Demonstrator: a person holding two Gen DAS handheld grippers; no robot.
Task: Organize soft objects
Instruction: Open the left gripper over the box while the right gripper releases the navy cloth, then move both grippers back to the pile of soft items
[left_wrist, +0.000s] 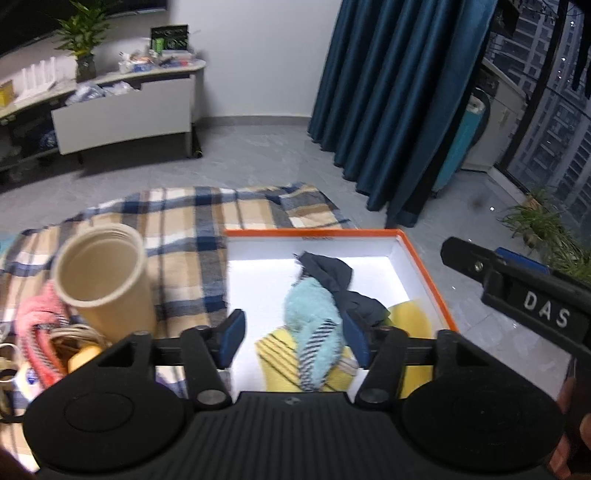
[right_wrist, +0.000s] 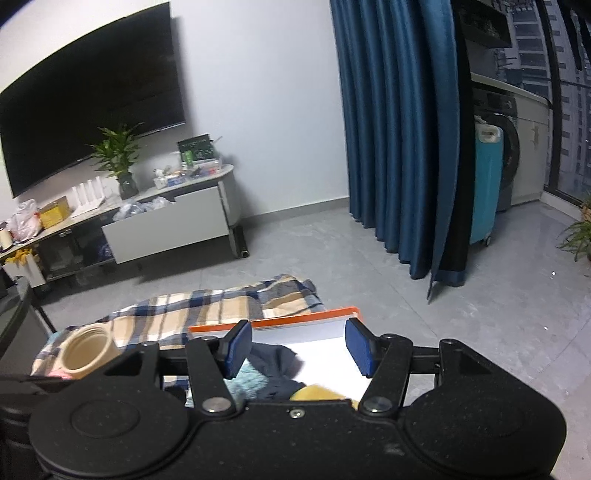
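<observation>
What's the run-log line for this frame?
left gripper: open, empty | right gripper: open, empty | orange-rimmed box: holds fuzzy blue sock, dark sock, yellow cloth | both above box

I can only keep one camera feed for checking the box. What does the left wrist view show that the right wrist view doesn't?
Left wrist only: the whole box interior, with the striped yellow cloth under the teal sock, plus the pink cloth beside the cup and the right claw from outside.
Right wrist only: the TV and washing machine.
Both: the orange-rimmed box, dark sock, cup, plaid blanket, curtain. Both claws stand open, empty.
</observation>
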